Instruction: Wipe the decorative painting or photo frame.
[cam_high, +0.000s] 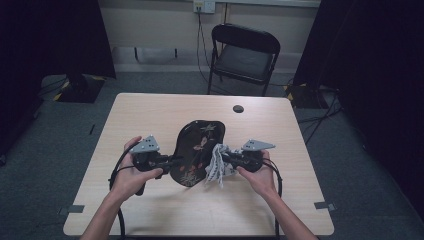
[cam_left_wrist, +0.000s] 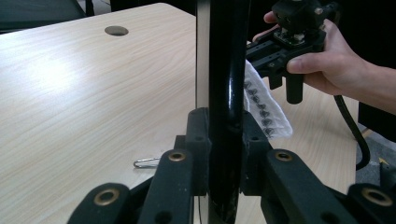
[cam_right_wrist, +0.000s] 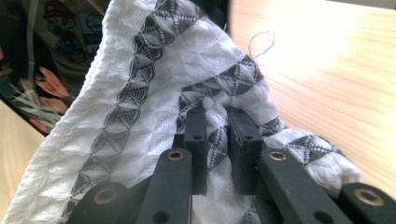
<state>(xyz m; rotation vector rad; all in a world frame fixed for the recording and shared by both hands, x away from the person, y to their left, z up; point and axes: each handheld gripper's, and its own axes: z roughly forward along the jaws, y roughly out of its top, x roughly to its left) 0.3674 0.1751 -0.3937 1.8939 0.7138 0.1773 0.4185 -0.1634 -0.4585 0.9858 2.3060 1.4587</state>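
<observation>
While left gripper jaws pinch the glossy black tray, right gripper jaws pinch waffle-textured cloth.

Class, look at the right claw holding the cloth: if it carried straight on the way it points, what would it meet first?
Most likely the black tray: the right claw points at it, pressing the cloth ahead; the gap is hard to judge.
</observation>
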